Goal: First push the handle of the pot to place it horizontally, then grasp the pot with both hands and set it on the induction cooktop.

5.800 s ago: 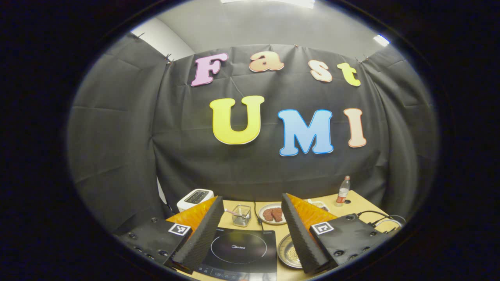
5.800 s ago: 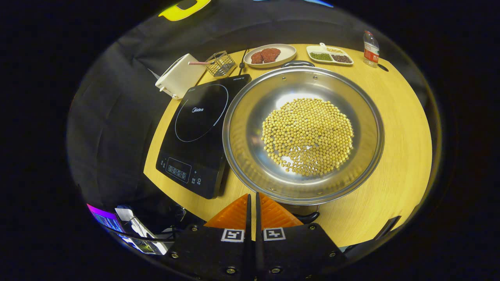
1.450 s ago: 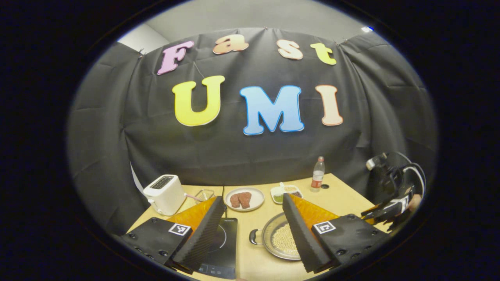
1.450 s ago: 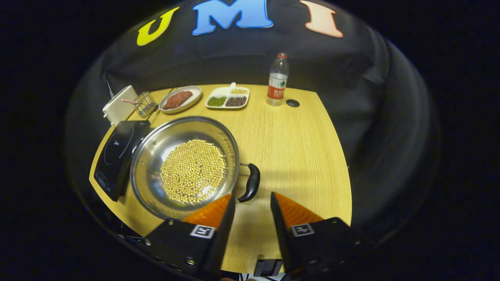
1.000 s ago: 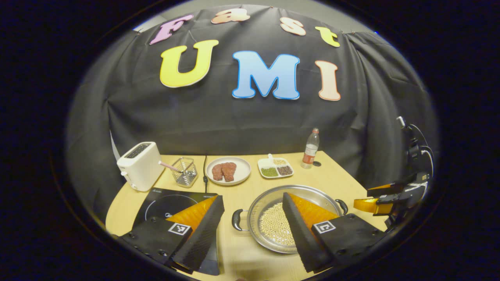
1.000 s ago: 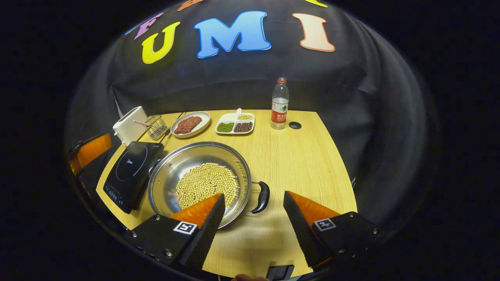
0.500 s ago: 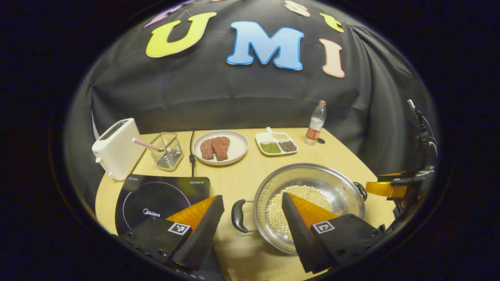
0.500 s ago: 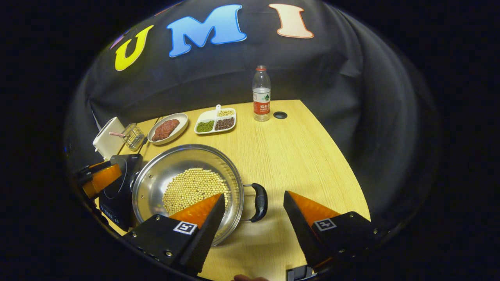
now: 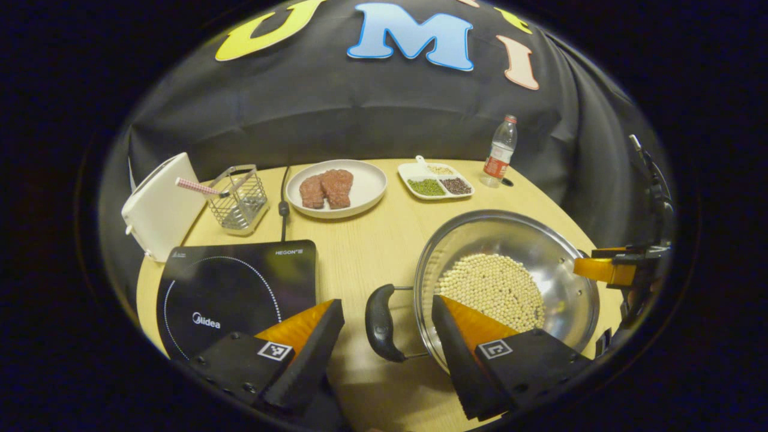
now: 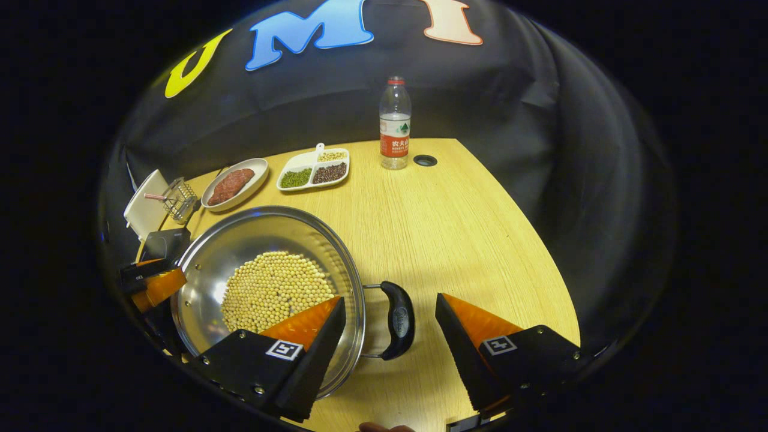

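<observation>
Grasping is the step in hand, judging by how each tool lines up on a handle of the pot, whose handles already lie level, one to each side.

Left gripper view: the left tool (image 9: pixel 389 336) is released, jaws wide apart, and the near handle (image 9: pixel 379 323) sits right between them, not yet pinched. The pot (image 9: pixel 510 240), holding beans (image 9: pixel 492 288), rests on the surface (image 9: pixel 372 252) just ahead and to the right of the tool. The cooktop (image 9: pixel 234 288) lies ahead to the left, close beside the pot. The right tool (image 9: pixel 606 270) hangs at the pot's far rim.

Right gripper view: the right tool (image 10: pixel 390 336) is also released, with the other handle (image 10: pixel 399 321) between its open jaws. The pot (image 10: pixel 204 288) sits ahead to the left, with the left tool (image 10: pixel 150 282) just beyond it.

Next, I judge, both tools must close on their handles together, then lift level so the beans stay in, and carry the pot across to the cooktop.
</observation>
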Motion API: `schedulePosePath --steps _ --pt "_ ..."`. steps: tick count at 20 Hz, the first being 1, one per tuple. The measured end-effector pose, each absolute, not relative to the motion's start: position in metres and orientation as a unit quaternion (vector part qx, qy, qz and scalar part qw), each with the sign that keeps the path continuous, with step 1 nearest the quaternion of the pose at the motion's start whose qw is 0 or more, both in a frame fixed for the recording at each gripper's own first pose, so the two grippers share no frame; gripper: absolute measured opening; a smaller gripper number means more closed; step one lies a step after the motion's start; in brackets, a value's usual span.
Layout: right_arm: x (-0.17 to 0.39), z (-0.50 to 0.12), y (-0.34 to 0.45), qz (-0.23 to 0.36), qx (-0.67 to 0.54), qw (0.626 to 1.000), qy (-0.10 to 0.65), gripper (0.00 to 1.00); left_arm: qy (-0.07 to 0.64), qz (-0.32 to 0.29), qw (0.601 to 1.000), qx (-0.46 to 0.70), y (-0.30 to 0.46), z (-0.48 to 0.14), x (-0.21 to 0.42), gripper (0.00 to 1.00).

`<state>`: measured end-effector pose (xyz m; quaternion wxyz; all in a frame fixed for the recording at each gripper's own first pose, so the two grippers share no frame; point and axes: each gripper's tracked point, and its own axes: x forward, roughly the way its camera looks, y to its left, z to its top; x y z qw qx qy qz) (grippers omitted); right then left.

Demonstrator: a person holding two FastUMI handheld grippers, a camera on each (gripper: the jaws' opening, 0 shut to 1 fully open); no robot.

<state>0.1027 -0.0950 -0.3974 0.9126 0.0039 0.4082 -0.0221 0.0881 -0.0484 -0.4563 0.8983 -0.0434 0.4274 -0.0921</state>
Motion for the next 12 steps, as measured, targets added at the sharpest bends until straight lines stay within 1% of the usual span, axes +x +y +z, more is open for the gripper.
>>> schedulePosePath --steps 7,8,9,10,11,12 --pt "0.108 -0.423 -0.096 -0.038 0.012 0.904 0.425 0.93 0.441 -0.097 0.891 -0.049 -0.049 -0.478 0.094 0.96" --pt "0.109 -0.426 -0.096 -0.04 0.013 0.903 0.427 0.9 0.441 -0.099 0.891 -0.05 -0.051 -0.48 0.096 0.92" --pt "0.111 -0.429 -0.095 -0.043 0.015 0.902 0.43 0.9 0.441 -0.104 0.89 -0.05 -0.055 -0.48 0.097 0.93" --pt "0.113 -0.43 -0.091 -0.04 0.024 0.901 0.431 0.9 0.441 -0.107 0.89 -0.048 -0.058 -0.481 0.098 0.83" --pt "0.114 -0.435 -0.087 -0.039 0.027 0.899 0.435 0.87 0.44 -0.112 0.89 -0.044 -0.062 -0.482 0.098 0.79" --pt "0.115 -0.434 -0.088 -0.04 0.022 0.899 0.435 0.77 0.439 -0.109 0.891 -0.035 -0.062 -0.486 0.101 0.75"
